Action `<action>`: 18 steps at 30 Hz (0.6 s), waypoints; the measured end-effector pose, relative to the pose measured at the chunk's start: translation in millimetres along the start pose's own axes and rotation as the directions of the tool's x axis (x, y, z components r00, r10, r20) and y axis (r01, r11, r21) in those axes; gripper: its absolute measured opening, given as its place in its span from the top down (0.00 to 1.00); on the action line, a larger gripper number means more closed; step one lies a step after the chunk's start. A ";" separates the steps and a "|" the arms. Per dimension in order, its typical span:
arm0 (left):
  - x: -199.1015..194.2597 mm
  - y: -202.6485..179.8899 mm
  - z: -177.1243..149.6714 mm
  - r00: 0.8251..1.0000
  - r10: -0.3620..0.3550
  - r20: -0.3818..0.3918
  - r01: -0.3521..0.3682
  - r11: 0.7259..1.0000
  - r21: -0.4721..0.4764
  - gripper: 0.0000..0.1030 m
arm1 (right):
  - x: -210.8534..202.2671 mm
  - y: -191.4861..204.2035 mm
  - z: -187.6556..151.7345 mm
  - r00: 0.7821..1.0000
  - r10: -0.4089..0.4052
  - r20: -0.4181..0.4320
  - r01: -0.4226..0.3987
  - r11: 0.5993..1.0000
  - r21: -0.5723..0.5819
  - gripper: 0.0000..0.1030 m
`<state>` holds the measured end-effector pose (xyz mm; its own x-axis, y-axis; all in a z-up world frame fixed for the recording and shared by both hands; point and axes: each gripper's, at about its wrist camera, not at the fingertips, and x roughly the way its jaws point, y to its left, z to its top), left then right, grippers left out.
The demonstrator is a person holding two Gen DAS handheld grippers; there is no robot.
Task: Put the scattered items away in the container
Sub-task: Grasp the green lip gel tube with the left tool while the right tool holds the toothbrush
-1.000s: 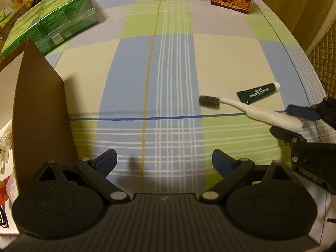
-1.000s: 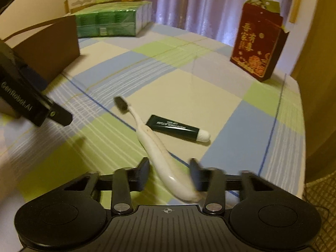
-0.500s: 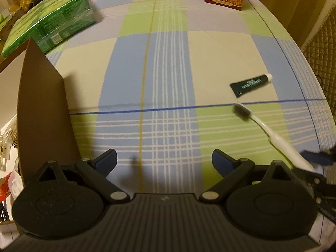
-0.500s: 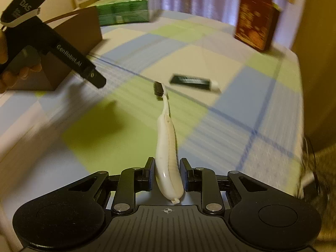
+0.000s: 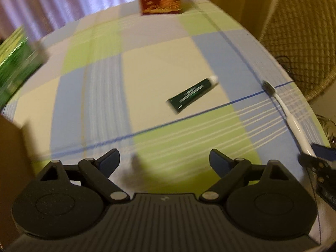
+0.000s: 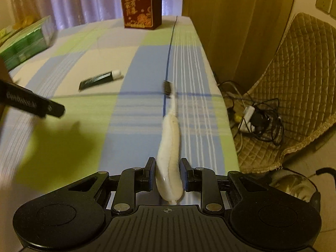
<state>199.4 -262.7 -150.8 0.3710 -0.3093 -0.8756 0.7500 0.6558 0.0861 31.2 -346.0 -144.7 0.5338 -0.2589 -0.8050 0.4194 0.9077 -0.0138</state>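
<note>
Right gripper (image 6: pixel 168 175) clamps the toothbrush (image 6: pixel 169 153) by its fat handle: light, rigid, slick plastic; left gripper (image 5: pixel 164 162) gapes wide, empty.

Toothbrush up off the surface, little green tube lying loose on the check cloth

The white toothbrush (image 6: pixel 169 147) has a fat handle and dark bristles; its butt end is pinched in the right tool (image 6: pixel 168 175), head pointing straight away. The dark green tube (image 5: pixel 192 95) with a white cap lies flat on a cream square, angled. Cardboard container (image 5: pixel 10 168) only shows as a blurry brown edge at far left.
</note>
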 end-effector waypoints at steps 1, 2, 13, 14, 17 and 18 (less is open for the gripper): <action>3.0 -3.1 3.7 1.000 -0.004 0.006 0.004 1.000 0.017 0.15 | 3.7 1.6 4.9 1.000 0.001 0.008 -0.001 1.000 0.005 0.73; 6.2 -5.3 7.3 1.000 -0.008 0.012 0.008 1.000 0.029 0.16 | 7.5 2.5 10.1 1.000 0.007 0.016 -0.007 1.000 0.008 0.73; 48.2 -20.9 50.7 0.993 -0.106 0.056 0.096 0.984 0.153 0.42 | 37.9 -10.7 38.8 0.996 0.070 0.056 -0.070 0.997 -0.011 0.73; 51.2 -22.2 52.9 0.992 -0.114 0.057 0.103 0.981 0.162 0.46 | 39.2 -11.0 39.9 0.996 0.074 0.054 -0.073 0.997 -0.014 0.73; 56.8 -23.2 56.8 0.985 -0.162 0.059 0.149 0.971 0.185 0.53 | 40.5 -12.9 41.8 0.995 0.091 0.049 -0.091 0.996 -0.017 0.72; 56.9 -23.2 57.2 0.983 -0.177 0.057 0.163 0.968 0.189 0.58 | 41.1 -13.6 42.2 0.994 0.098 0.048 -0.097 0.995 -0.014 0.62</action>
<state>234.5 -334.9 -175.4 0.2631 -0.4596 -0.8483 0.8904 0.4542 0.0301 78.5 -382.9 -152.5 0.6065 -0.1846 -0.7734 0.3554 0.9330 0.0560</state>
